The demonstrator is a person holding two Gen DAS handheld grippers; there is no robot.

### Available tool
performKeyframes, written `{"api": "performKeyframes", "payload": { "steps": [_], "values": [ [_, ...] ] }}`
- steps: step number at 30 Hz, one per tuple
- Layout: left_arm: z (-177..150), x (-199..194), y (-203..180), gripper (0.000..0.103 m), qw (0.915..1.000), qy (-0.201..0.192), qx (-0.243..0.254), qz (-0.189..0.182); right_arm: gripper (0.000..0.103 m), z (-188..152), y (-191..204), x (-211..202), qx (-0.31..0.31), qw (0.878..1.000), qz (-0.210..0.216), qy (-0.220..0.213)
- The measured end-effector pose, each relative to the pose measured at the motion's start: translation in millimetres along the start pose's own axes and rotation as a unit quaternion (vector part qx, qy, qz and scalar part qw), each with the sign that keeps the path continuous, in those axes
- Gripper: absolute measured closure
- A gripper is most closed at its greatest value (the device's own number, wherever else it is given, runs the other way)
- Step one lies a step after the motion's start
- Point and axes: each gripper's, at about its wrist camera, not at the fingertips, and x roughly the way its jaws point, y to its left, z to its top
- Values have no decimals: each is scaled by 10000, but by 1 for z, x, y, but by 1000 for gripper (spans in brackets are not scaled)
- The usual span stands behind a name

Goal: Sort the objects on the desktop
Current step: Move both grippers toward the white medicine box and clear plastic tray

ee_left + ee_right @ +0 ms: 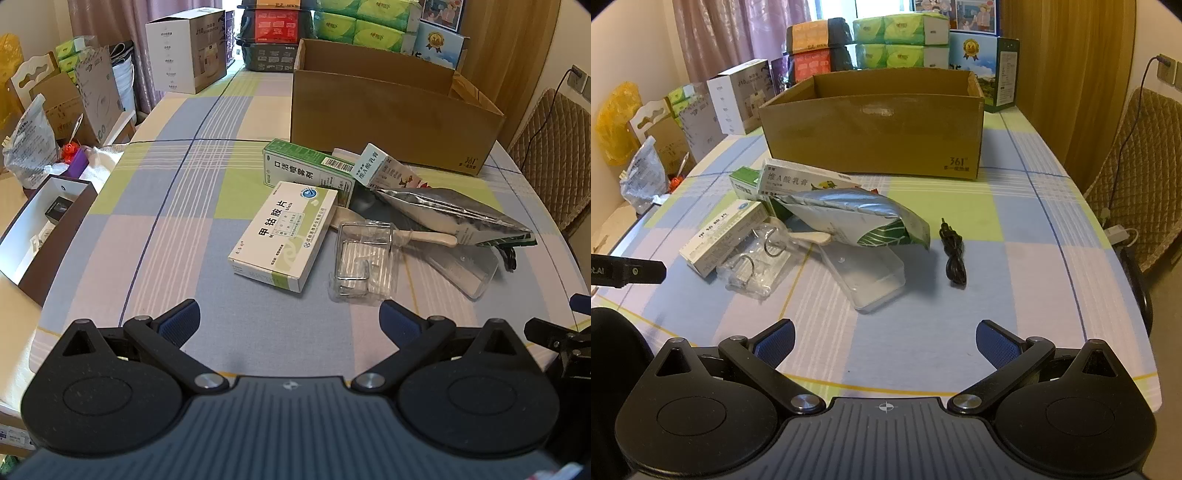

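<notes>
- Hovering low over the checked tablecloth (177, 206), the left gripper (290, 321) has its jaws spread wide, holding nothing.
- Right gripper (884, 341): jaws likewise apart, empty.
- Clutter lies in front of the open cardboard box (875, 136): white medicine box (284, 238), foil pouch (857, 216), clear plastic case (871, 277).
- Black cable (955, 258) lies apart, right of the pouch.

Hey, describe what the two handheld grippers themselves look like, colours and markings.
Both match: the left gripper and right gripper have black linkage arms with silver pivot bolts, round black housings, a ribbed grey centre plate bearing a small crosshair mark, and blue textured fingertip pads. No cables or sleeves are visible.
</notes>
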Motion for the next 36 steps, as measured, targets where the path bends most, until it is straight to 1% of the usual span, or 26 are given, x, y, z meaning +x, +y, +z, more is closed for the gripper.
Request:
{"api": "performKeyframes", "payload": {
  "steps": [7, 15, 23, 26, 28, 30, 32, 34, 36],
  "values": [
    [0, -1, 3, 1, 10000, -15, -70, -67, 2, 0, 1, 1, -40, 10000, -46, 37],
    [-1, -3, 8, 1, 9998, -74, -184, -31, 2, 0, 3, 2, -64, 9999, -86, 49],
    [0, -5, 13, 1, 9998, 6, -176, -74, 2, 1, 4, 4, -109, 9999, -93, 76],
    [2, -5, 14, 1, 9998, 114, -21, -144, 2, 0, 8, 3, -250, 9997, 58, 56],
    [3, -6, 14, 1, 9996, 132, 162, -196, 2, -1, 14, 1, -432, 9990, 71, -8],
    [3, -8, 16, 2, 9986, 65, 292, -447, 2, -2, 20, 1, -579, 9982, 120, -116],
    [5, -8, 18, 2, 9977, 67, 387, -547, 2, -2, 22, 3, -632, 9972, 386, -122],
    [10, -5, 19, 1, 9968, 69, 531, -598, 2, 1, 22, 12, -639, 9953, 730, 64],
    [14, -2, 19, 1, 9958, 71, 675, -618, 2, 3, 20, 19, -663, 9935, 910, 173]
  ]
}}
